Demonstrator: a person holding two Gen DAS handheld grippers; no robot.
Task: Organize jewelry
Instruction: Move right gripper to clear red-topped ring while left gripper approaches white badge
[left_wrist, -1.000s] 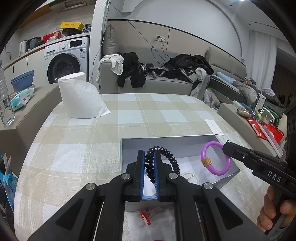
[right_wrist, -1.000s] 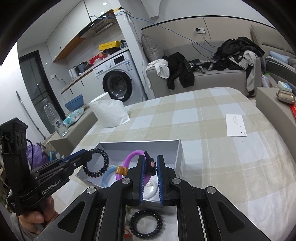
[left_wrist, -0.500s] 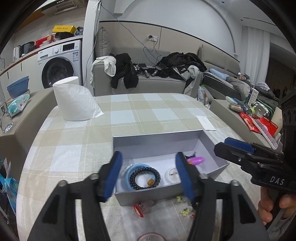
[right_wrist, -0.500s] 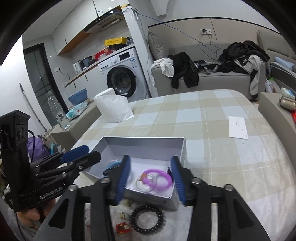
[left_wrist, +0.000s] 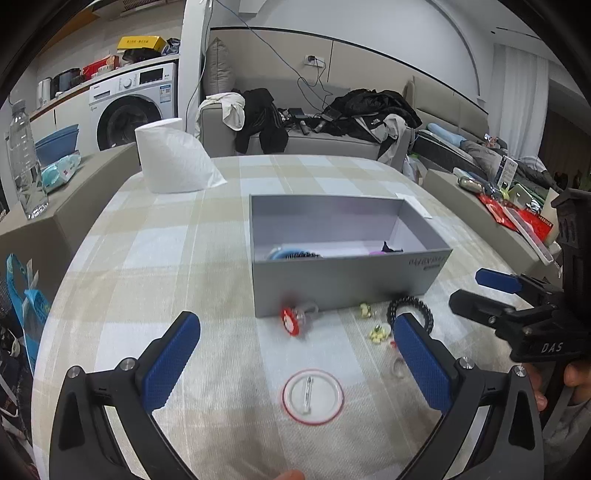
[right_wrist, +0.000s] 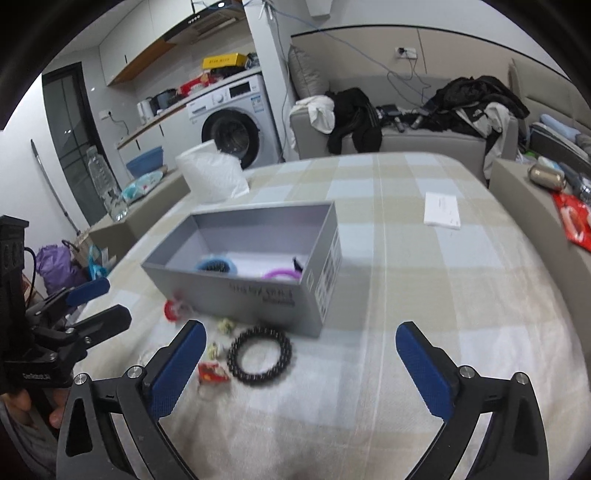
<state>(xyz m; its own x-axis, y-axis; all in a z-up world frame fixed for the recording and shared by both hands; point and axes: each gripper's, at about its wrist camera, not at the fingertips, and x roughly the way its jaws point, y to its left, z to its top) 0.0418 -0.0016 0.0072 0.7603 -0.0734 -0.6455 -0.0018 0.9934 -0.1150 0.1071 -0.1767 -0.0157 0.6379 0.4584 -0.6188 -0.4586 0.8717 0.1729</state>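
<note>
Both tongs, left (left_wrist: 295, 354) and right (right_wrist: 301, 362), opening, empty; risk of nudging black beaded bracelet (right_wrist: 259, 356) against grey cardboard box (right_wrist: 258, 291) during pickup on checked-cloth worktop (right_wrist: 424, 295).

A white paper roll (left_wrist: 173, 158) stands on the checked tablecloth (left_wrist: 155, 236). Behind the roll sits a washing machine (left_wrist: 135, 101), a sofa (left_wrist: 306, 142) heaped with dark clothes to its right. Left of the roll stands 1 clear water bottle (left_wrist: 24, 155). A white card (right_wrist: 442, 215) lies well right of the roll.

Both wrist views low, facing box (left_wrist: 347, 269)
</note>
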